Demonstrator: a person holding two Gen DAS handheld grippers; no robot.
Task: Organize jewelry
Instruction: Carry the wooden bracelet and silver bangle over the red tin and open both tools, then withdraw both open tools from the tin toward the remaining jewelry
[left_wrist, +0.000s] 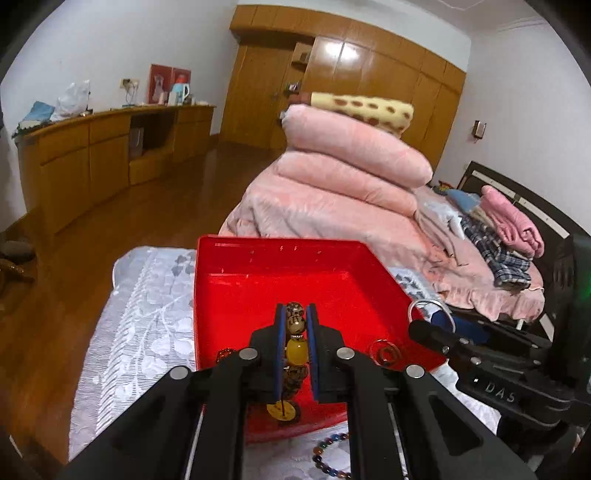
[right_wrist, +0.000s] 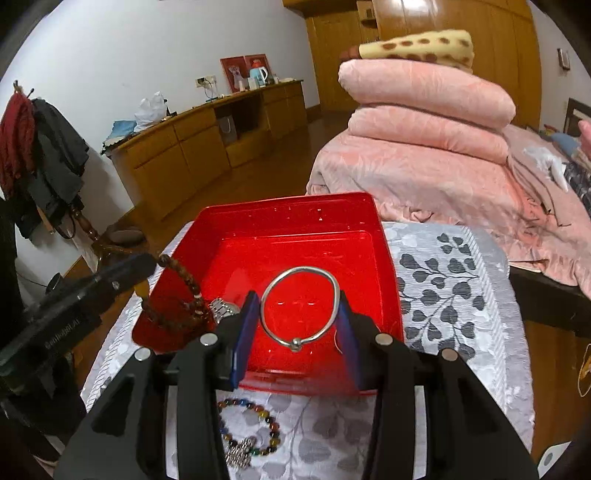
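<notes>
My left gripper (left_wrist: 296, 314) is shut on a brown bead bracelet (left_wrist: 295, 321) with a yellow bead, held above the near part of the red tray (left_wrist: 277, 243). In the right wrist view that bracelet (right_wrist: 184, 291) hangs from the left gripper (right_wrist: 147, 264) over the tray's left rim. My right gripper (right_wrist: 298, 299) is shut on a silver bangle (right_wrist: 295, 343), its blue pads pressing both sides, over the red tray (right_wrist: 288, 203). The bangle (left_wrist: 430, 306) also shows at the right gripper's tip in the left wrist view.
A multicoloured bead bracelet (right_wrist: 251, 428) and a silver piece (right_wrist: 240, 452) lie on the grey leaf-patterned cloth (right_wrist: 443, 295) before the tray. A silver watch band (right_wrist: 223, 308) sits by the tray's left side. Folded pink quilts (right_wrist: 424, 122) are stacked behind.
</notes>
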